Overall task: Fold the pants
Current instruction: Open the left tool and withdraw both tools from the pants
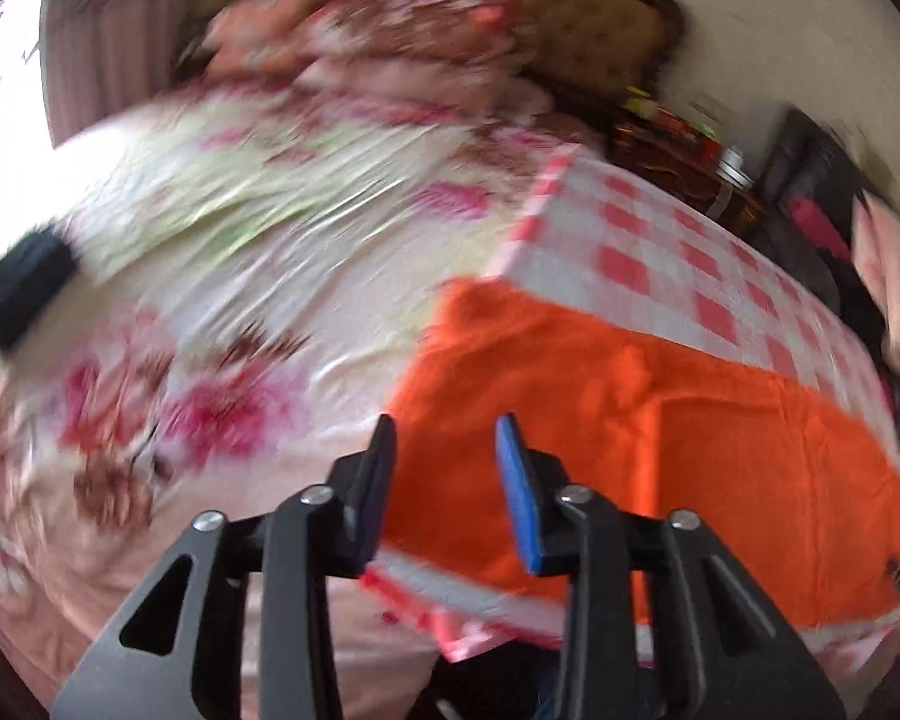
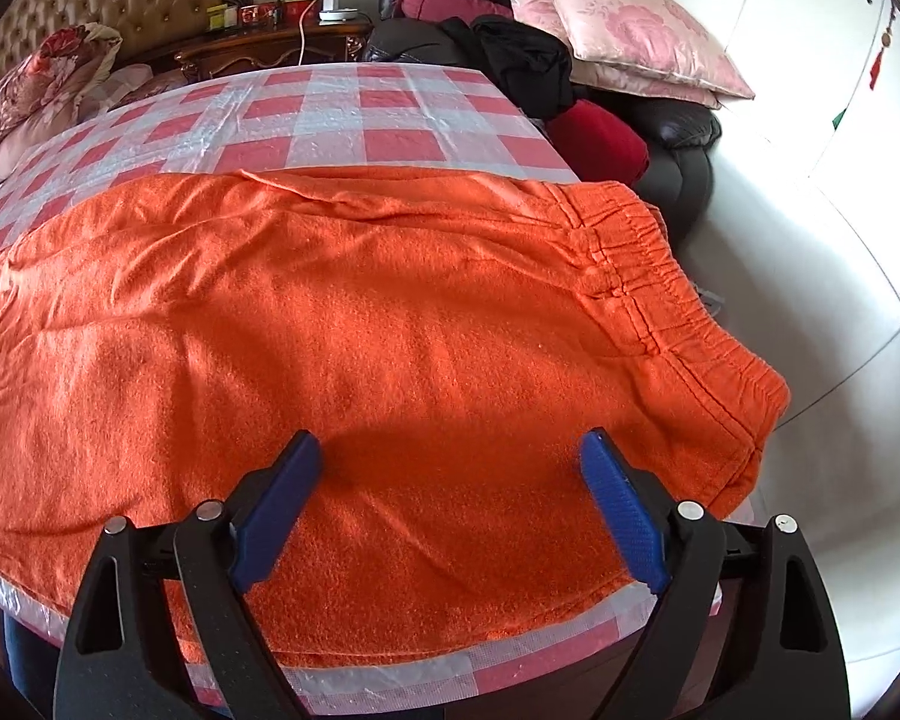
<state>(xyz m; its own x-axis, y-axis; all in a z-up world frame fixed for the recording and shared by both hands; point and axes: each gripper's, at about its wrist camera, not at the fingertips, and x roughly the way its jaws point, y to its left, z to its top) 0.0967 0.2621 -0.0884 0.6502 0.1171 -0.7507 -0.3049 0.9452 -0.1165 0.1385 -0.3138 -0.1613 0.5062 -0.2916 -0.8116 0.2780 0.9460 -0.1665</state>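
Between the right gripper's (image 2: 450,450) blue fingers (image 2: 624,516) lies nothing but orange cloth: they stand wide apart, pointing down at the pants (image 2: 360,330) without pinching them, their shadow dark on the fabric just ahead of the tips. Out from those fingers the pants spread flat across the table (image 2: 342,114), covering its near half, one layer on another. Off past the right finger runs the gathered waistband (image 2: 660,276), reaching the table's right edge and hanging slightly over it. Beyond the tips, the checked red-and-white cloth shows bare on the far half. Further out still sit pink pillows (image 2: 618,18), a dark pile of clothes (image 2: 528,60) and a wooden nightstand (image 2: 270,48).

Over to the left gripper (image 1: 447,444), and this view is smeared with motion. Its fingers (image 1: 522,492) are partly apart, and nothing sits between them; the pads press on no cloth. Just past and below the tips lies the pants' other end, by the table's corner, with the right finger over the orange and the left finger near its edge. Left of the fingers spreads a floral bedspread (image 1: 210,300), and a black object (image 1: 24,294) lies on it far to that side, too blurred to name.
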